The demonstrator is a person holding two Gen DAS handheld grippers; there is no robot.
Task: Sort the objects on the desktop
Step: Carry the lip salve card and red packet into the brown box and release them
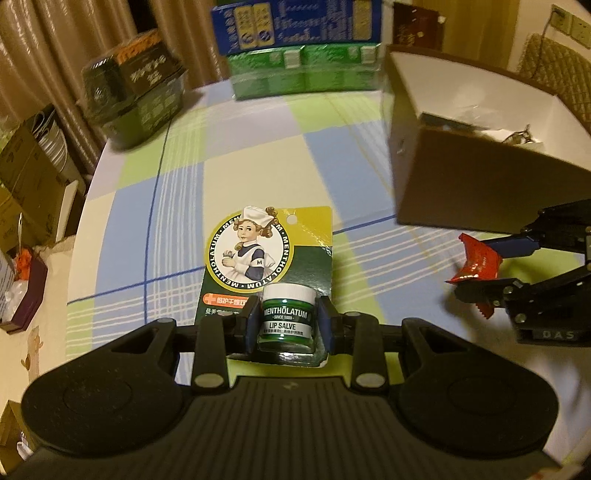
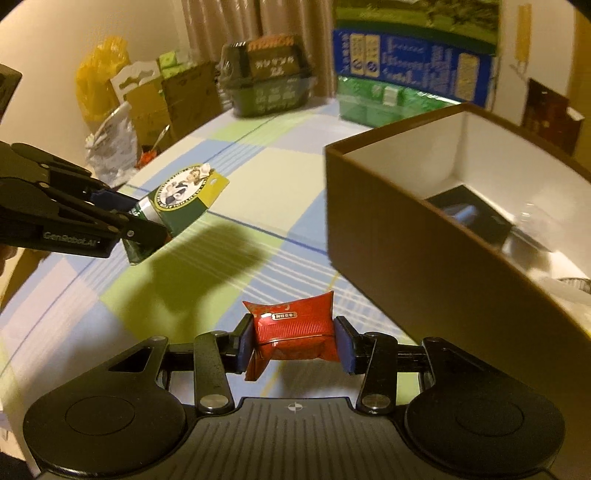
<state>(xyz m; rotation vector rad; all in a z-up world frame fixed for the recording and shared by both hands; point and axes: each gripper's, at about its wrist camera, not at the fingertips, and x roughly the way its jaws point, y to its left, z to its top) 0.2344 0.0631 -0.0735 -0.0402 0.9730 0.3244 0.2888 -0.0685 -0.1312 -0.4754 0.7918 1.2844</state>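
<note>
My left gripper (image 1: 289, 320) is shut on a Mentholatum lip salve pack (image 1: 273, 258), a small green jar on a yellow-green card, held above the checked tablecloth. In the right wrist view the pack (image 2: 184, 199) hangs from the left gripper (image 2: 142, 225) at the left. My right gripper (image 2: 292, 341) is shut on a red foil sachet (image 2: 295, 334), held above the table near the front wall of a brown box (image 2: 406, 236). In the left wrist view the right gripper (image 1: 480, 273) with the sachet (image 1: 478, 262) is at the right, below the box (image 1: 461, 177).
The brown box has a white inside (image 2: 424, 155) with a dark item (image 2: 469, 218) in it. At the table's far edge stand a green pack (image 1: 303, 70) under a blue carton (image 1: 295, 26) and a dark container (image 1: 136, 92). Cartons and bags (image 2: 147, 99) stand beyond the left edge.
</note>
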